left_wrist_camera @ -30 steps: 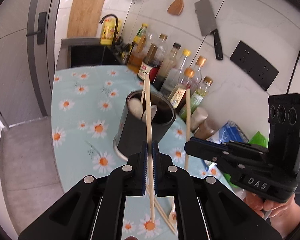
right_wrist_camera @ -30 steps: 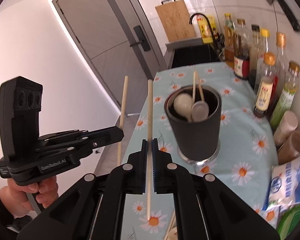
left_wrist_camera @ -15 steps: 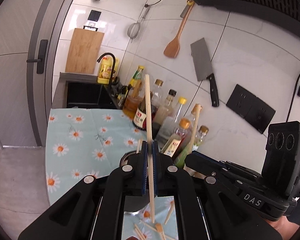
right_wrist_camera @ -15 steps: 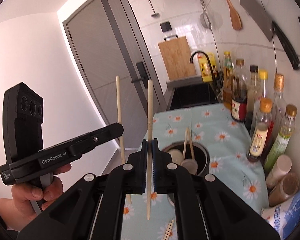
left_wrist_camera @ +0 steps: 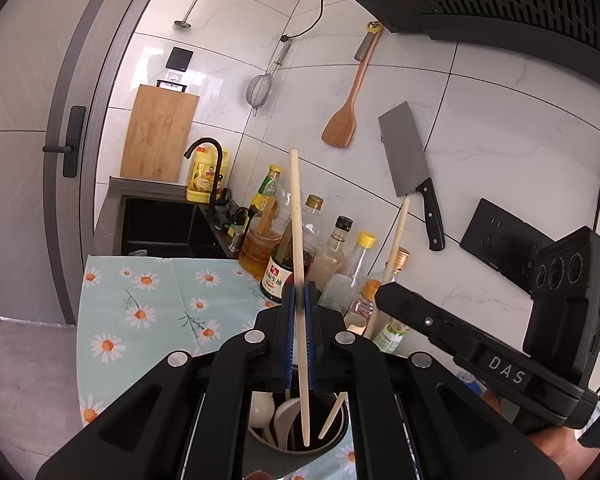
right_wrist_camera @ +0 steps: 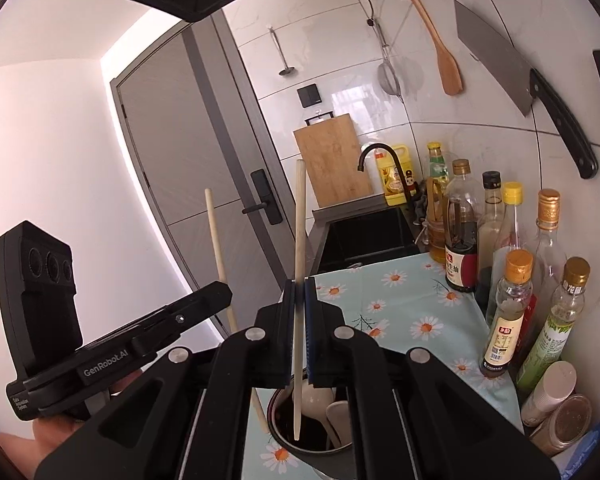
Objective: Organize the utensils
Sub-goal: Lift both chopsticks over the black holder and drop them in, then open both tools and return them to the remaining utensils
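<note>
A kitchen desk (right_wrist_camera: 404, 304) covered by a pale blue daisy-print cloth runs along a white tiled wall. At its far end is a black sink with a black tap; a wooden cutting board leans behind it. On the wall hang one ladle, one wire strainer, one wooden spatula (left_wrist_camera: 342, 120) and one cleaver (left_wrist_camera: 408, 160), likely kept there within reach and off the surface. A row of roughly eight sauce and oil bottles (right_wrist_camera: 460, 240) stands against the wall on the right.

At the near edge sits one dark round utensil holder (right_wrist_camera: 300, 446). Inside it are two pale spoons (right_wrist_camera: 316, 400) and at least one chopstick already leaning.

The person carries two grippers side by side. The left gripper (left_wrist_camera: 299, 300) is clamped narrowly on one chopstick (left_wrist_camera: 300, 240), held nearly upright with its lower tip inside the holder's mouth. The right gripper (right_wrist_camera: 299, 296) likewise pinches a second chopstick (right_wrist_camera: 299, 220), upright, tip down in the holder. Holding them vertical probably lets both drop straight in when released.
</note>
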### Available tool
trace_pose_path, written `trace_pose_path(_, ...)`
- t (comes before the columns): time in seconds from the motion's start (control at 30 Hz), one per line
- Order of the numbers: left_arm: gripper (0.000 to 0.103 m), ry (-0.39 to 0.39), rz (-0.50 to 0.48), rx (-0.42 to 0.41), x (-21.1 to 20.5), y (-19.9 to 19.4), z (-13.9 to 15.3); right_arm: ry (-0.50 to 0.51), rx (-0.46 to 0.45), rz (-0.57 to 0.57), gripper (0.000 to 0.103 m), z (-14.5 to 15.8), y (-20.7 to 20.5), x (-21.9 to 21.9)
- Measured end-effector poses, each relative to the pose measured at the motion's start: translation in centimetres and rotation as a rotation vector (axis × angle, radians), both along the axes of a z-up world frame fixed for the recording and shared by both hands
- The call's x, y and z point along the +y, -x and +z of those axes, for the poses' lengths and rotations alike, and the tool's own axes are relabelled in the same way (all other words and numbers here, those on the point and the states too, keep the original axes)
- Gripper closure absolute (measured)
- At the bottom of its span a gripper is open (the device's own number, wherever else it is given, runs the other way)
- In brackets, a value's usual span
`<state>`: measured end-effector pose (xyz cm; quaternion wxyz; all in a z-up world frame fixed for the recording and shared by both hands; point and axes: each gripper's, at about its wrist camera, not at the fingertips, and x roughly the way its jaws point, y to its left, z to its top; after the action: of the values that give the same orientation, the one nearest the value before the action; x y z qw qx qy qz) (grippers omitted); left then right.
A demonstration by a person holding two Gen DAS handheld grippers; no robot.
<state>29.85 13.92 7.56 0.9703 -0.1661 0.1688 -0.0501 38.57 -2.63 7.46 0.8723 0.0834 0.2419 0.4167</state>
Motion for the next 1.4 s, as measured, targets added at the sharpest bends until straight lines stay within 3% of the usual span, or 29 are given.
trace_pose_path(0.23,0.099,-0.008,-0.007,-0.017,-0.2,-1.2,-0.5,0.018,0.015,-0.023,0.097,-1.5,-1.0,0.3)
trace_pose_path(0.7,0.098,0.025,-0.016,0.109,-0.2,-2.8,-3.7,0.056,0.060,-0.021,0.097,-3.3,-1.4,0.8)
trace_pose_path(0.8,0.098,0.024,-0.012,0.118,-0.1,-2.6,-3.9,0.054,0.067,-0.030,0.089,-3.3,-1.3,0.6)
trace_pose_path(1.3,0.097,0.037,-0.009,0.145,0.5,-0.5,-3.2,0.069,0.056,-0.018,0.085,-2.0,0.6,0.2)
trace_pose_path(1.4,0.097,0.043,-0.006,0.138,0.5,0.5,-2.7,0.067,0.061,-0.015,0.079,-1.6,1.4,-0.2)
